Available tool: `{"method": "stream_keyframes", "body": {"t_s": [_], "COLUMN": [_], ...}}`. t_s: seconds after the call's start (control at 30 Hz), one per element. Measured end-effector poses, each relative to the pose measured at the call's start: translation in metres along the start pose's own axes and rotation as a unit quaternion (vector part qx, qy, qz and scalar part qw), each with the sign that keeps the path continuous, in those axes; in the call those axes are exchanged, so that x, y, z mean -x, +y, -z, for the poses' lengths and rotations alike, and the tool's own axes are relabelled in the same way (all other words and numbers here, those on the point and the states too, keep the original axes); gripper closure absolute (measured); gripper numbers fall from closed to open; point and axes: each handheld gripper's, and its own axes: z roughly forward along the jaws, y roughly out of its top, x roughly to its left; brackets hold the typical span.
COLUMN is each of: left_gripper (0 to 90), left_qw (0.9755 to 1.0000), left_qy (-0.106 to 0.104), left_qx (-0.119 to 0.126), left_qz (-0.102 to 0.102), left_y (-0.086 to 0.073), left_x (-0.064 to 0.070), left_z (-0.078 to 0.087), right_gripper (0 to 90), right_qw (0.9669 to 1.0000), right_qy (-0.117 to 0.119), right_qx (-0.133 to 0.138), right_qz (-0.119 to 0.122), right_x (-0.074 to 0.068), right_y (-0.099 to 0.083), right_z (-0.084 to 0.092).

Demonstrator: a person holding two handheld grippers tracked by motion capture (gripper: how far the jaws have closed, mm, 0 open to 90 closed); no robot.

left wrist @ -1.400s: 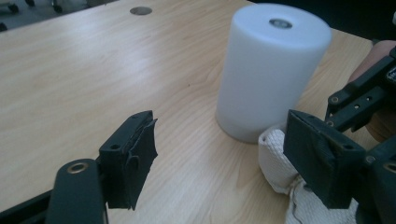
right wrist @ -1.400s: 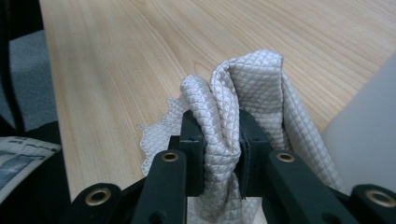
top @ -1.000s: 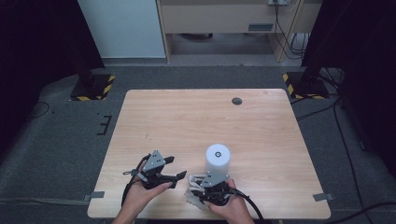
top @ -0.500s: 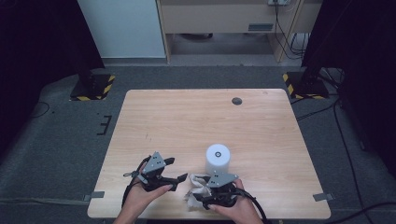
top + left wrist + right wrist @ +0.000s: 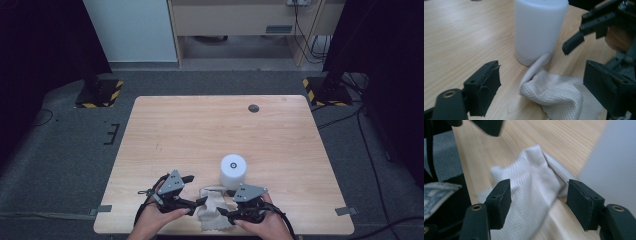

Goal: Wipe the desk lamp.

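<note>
black rubber pads face each other across a wide gap on the left gripper [image 5: 541, 87], and its jaws have just been opening; the cloth [image 5: 559, 92] lies on the wood between them, pressed by neither pad. in the left gripper view the cloth is a crumpled, waffle-textured white piece, and 1 raised fold leans against the foot of the white cylinder [image 5: 540, 30], which stands upright just behind it.

the right gripper [image 5: 539, 205] also stands open, its jaws having just been closing a little, with the same cloth [image 5: 534, 195] bunched between the 2 pads and no pad touching it. the picture there is slightly blurred. the pale wall of the cylinder [image 5: 614, 165] rises just beside the jaw seen at the right of that view.

from the high view, the left gripper [image 5: 192, 202] and right gripper [image 5: 230, 212] point toward each other near the front edge of the table [image 5: 200, 125], each held in 1 hand, with the cloth [image 5: 214, 210] lying between them. the cylinder [image 5: 233, 171] stands just behind the cloth, touching its far edge. a small dark round disc [image 5: 254, 108] sits well apart near the far edge of the table. grey carpet [image 5: 60, 150] surrounds the table.
</note>
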Motion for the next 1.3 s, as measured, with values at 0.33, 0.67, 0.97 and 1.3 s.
{"method": "stream_keyframes", "body": {"t_s": [0.33,0.67,0.97,1.3], "left_gripper": [5.3,6.8,38.7,72.2], "left_qw": [0.9976,0.9932,0.9862,0.9875], "left_qy": [-0.013,-0.012,-0.007,-0.001], "left_qx": [-0.062,-0.106,-0.149,-0.141], "left_qz": [-0.028,-0.047,-0.071,-0.070], "left_y": [-0.007,-0.013,-0.018,-0.014], "left_x": [0.011,0.021,0.016,0.009], "left_z": [-0.024,-0.048,-0.058,-0.057], "right_gripper": [33.2,32.8,34.3,40.6], "right_qw": [0.9989,0.9968,0.9955,0.9944], "right_qy": [-0.031,-0.058,-0.072,-0.072], "right_qx": [-0.005,-0.010,0.000,0.022], "right_qz": [-0.034,-0.054,-0.062,-0.075], "right_x": [0.028,0.036,0.042,0.050], "right_y": [-0.027,-0.034,-0.035,-0.031], "right_z": [0.034,0.038,0.043,0.047]}}
